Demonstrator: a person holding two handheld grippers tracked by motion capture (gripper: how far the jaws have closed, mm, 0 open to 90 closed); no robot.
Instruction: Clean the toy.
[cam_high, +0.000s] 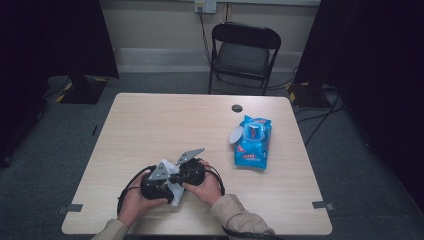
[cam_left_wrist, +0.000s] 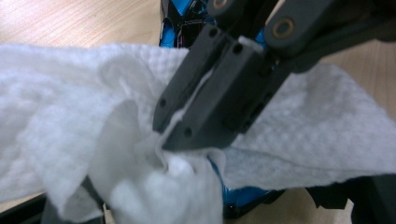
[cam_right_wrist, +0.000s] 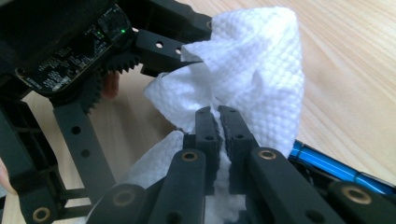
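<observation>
A white wipe (cam_high: 176, 192) hangs between my two grippers, which are close together near the table's front edge. My right gripper (cam_right_wrist: 218, 109) is shut on a fold of the wipe (cam_right_wrist: 261, 70). In the left gripper view, the right gripper (cam_left_wrist: 170, 140) comes in from the top, with the wipe (cam_left_wrist: 56, 116) pinched in its tips. My left gripper (cam_right_wrist: 203, 39) has its jaws wide apart, and the bunched wipe lies loosely over and between them. Both hands are at the lower middle of the high view, the left gripper (cam_high: 162, 184) beside the right gripper (cam_high: 184, 174).
A blue pack of wipes (cam_high: 253, 142) lies on the right half of the wooden table (cam_high: 150, 120), its lid flipped open. A round cable hole (cam_high: 237, 108) is near the far edge. A black folding chair (cam_high: 245, 50) stands behind the table.
</observation>
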